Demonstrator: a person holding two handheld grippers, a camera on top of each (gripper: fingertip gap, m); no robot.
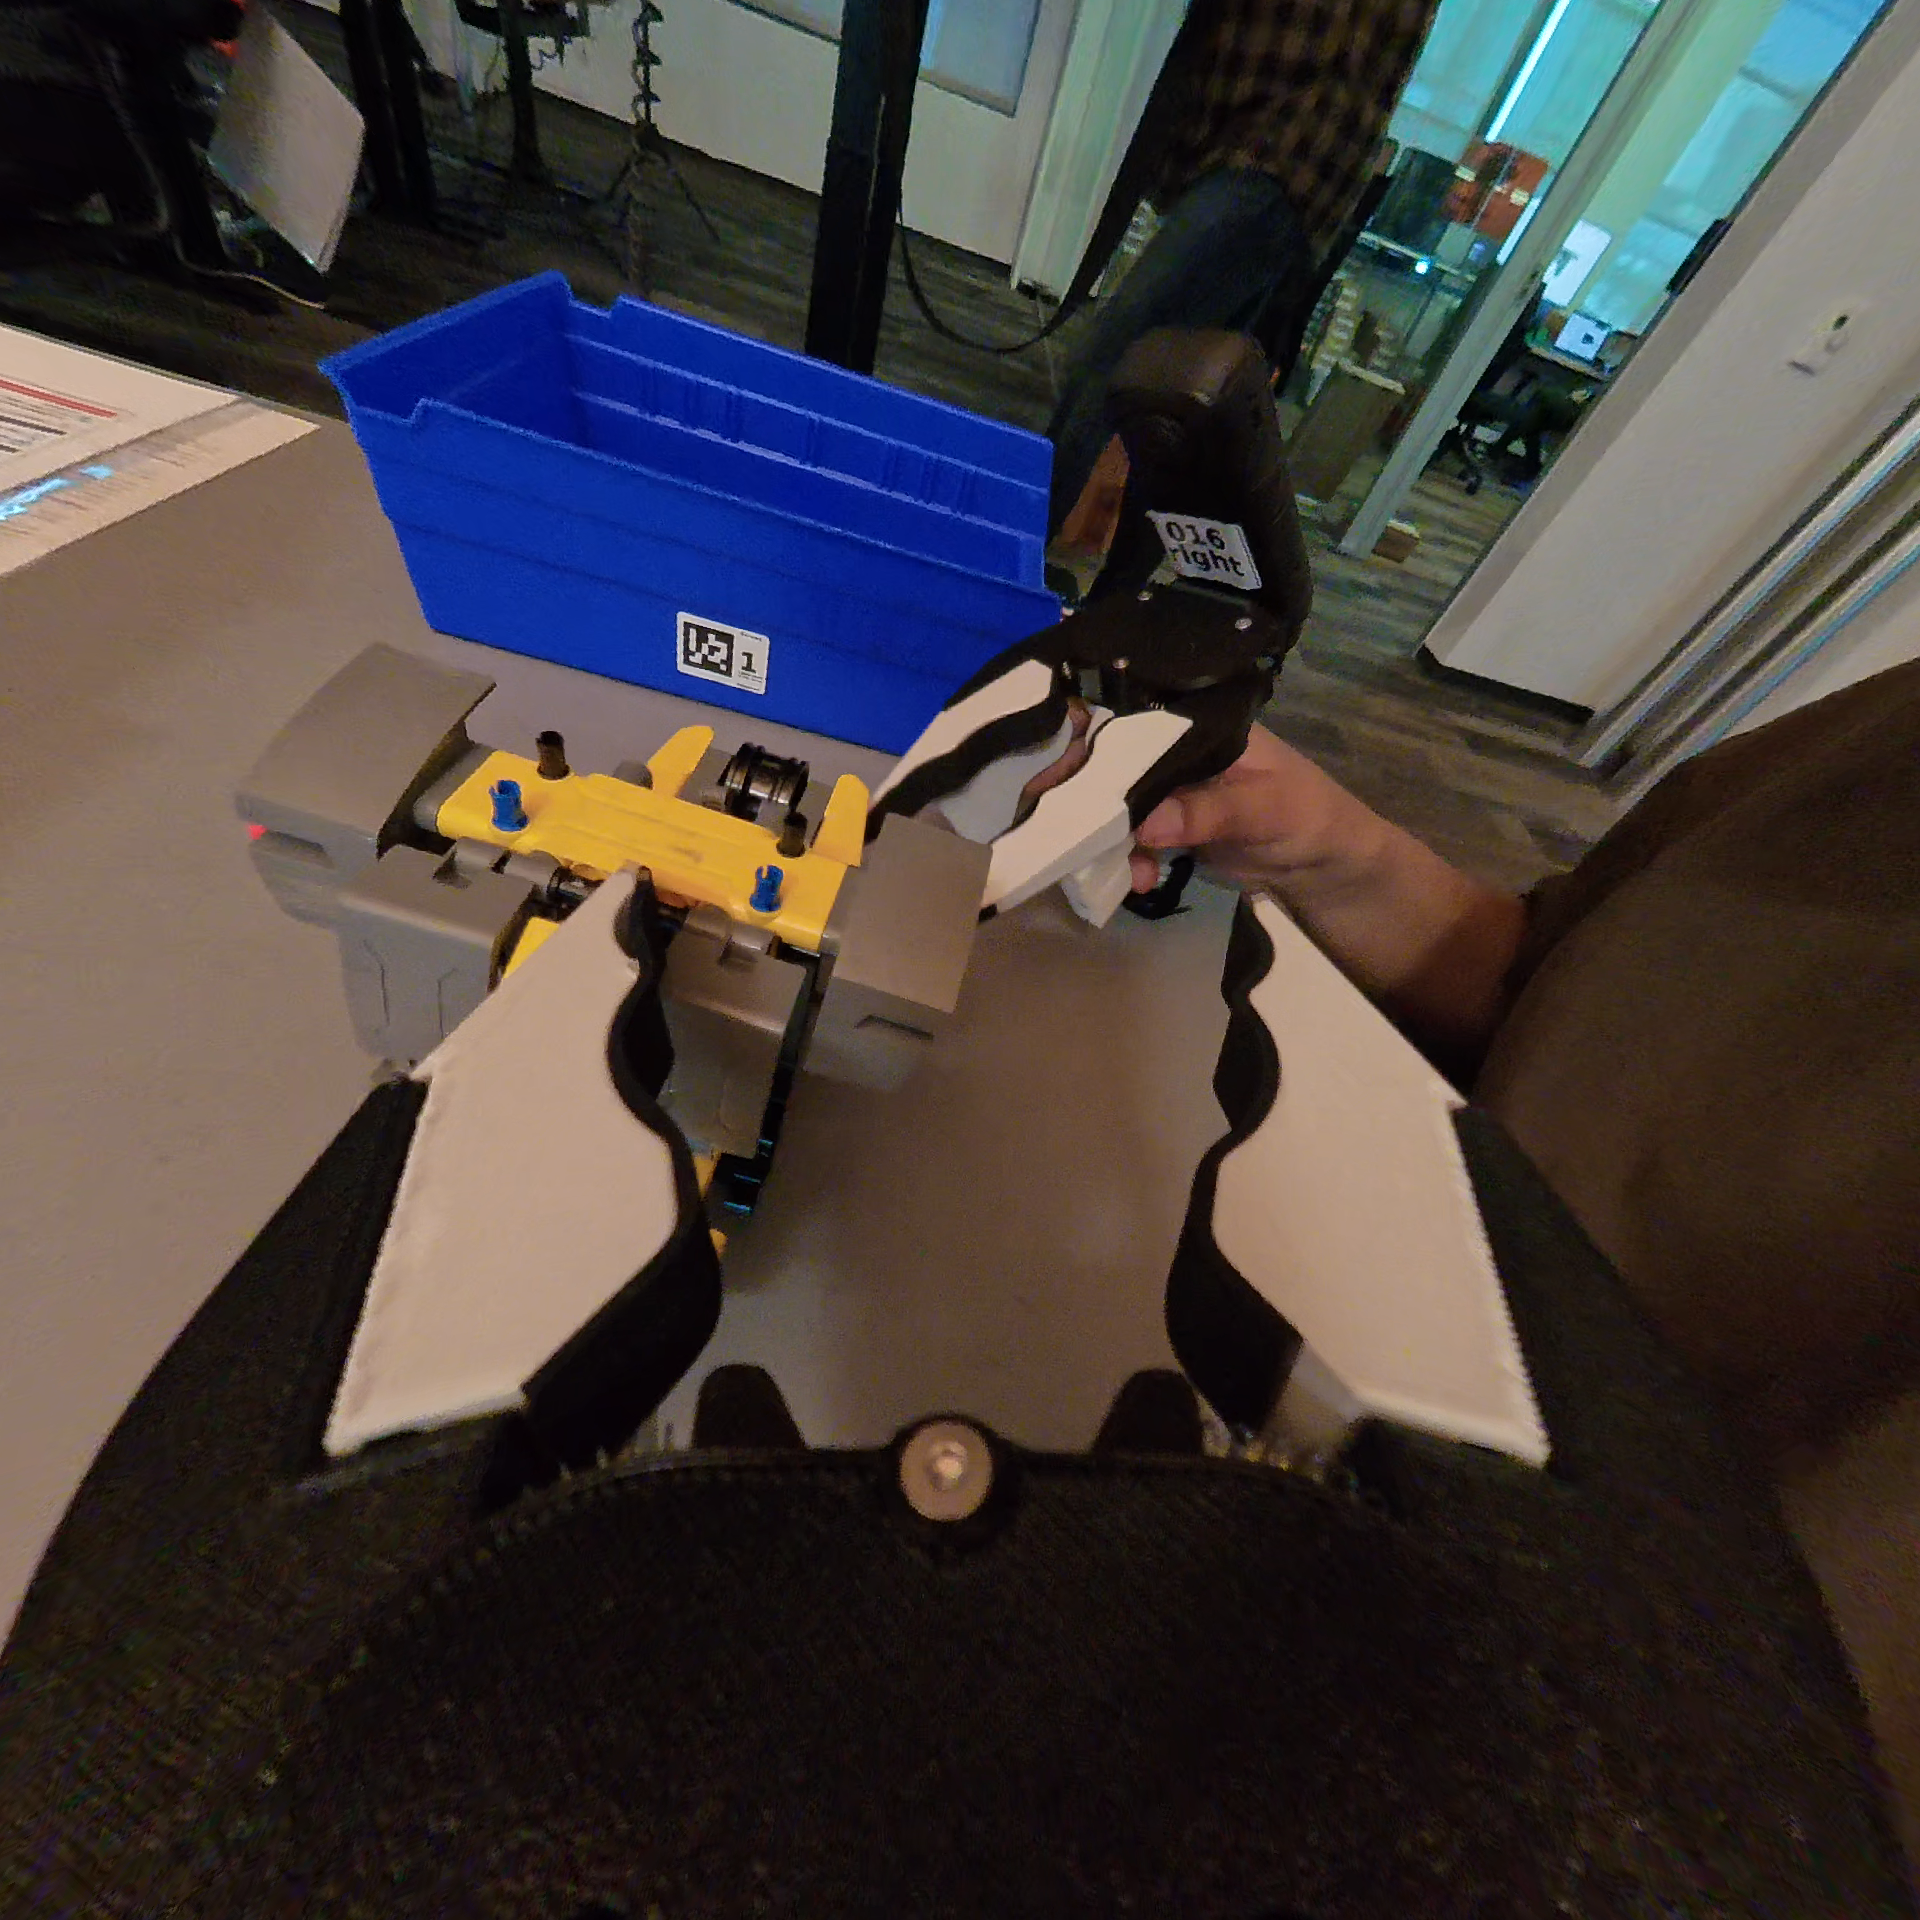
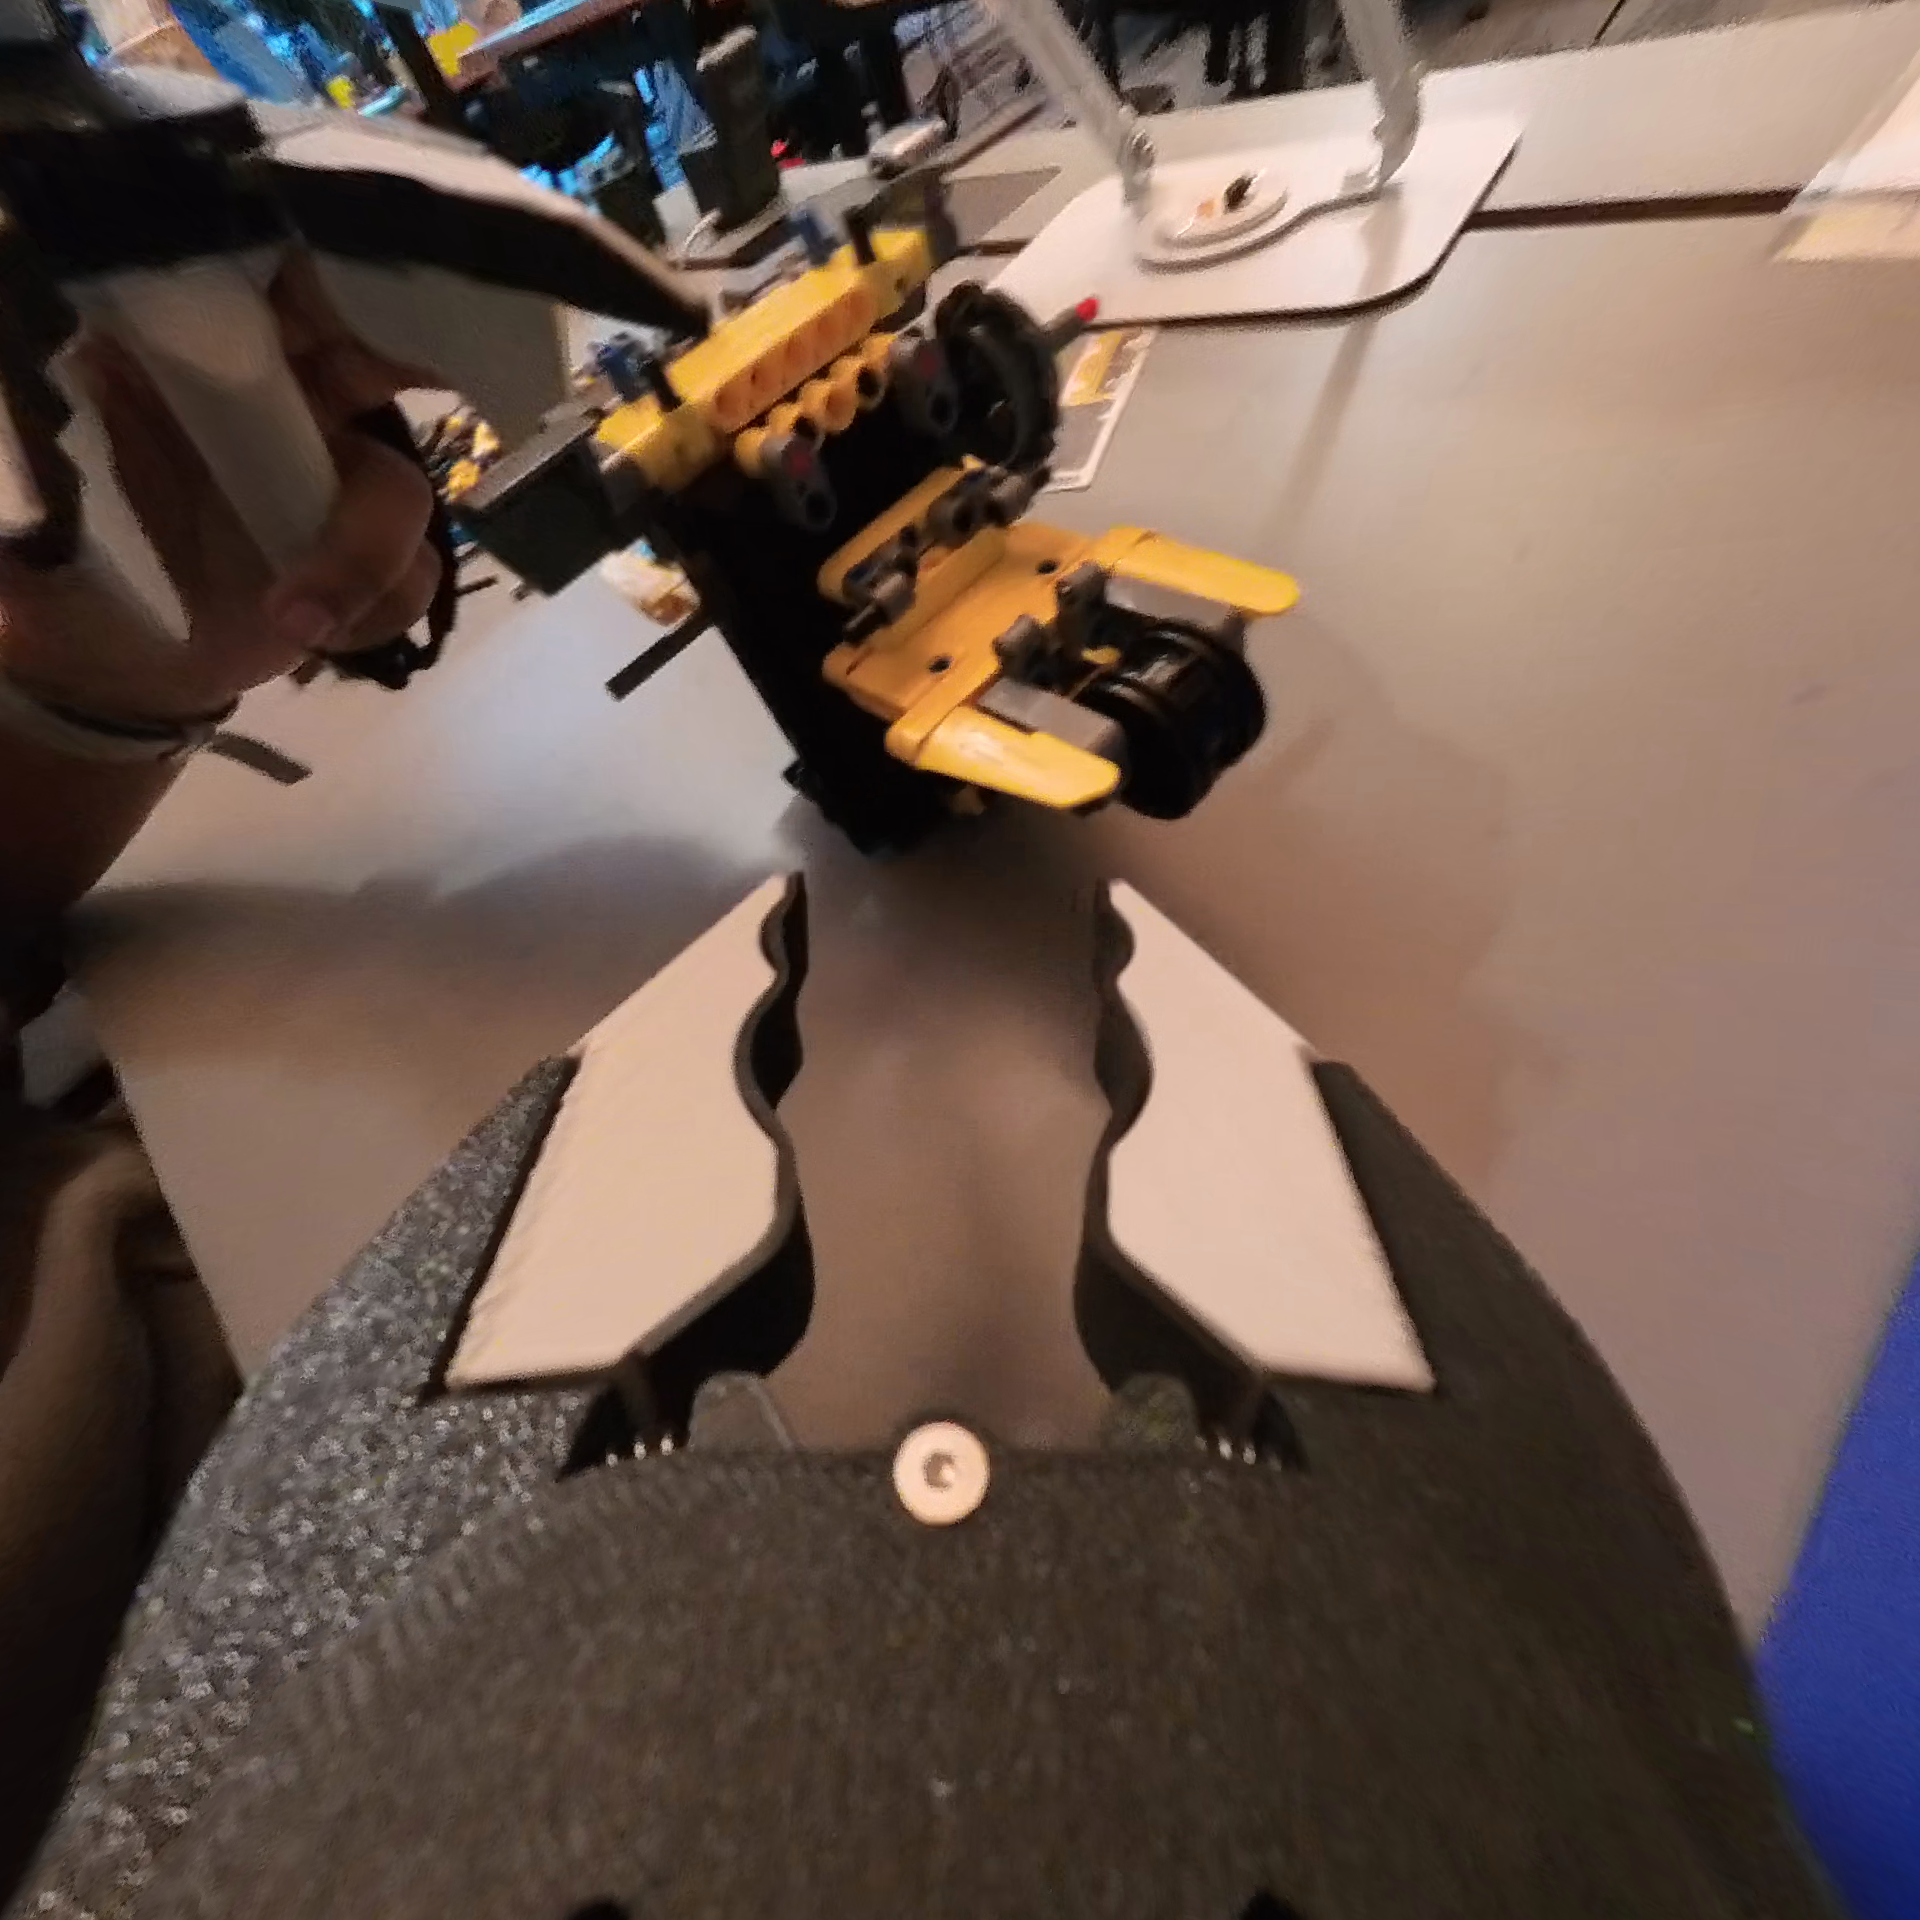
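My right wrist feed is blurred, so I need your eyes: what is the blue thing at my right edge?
Observer: A blue bin, open-topped, standing on the table just behind the toy model.
Operator: Is the left gripper holding the model?
Observer: No. The left gripper is open; one finger has its tip at the model's yellow top, and the other is out to the side over bare table.
Operator: Where do my fingers sit from that side?
Observer: The right gripper is open, its tips at the model's grey side panel.
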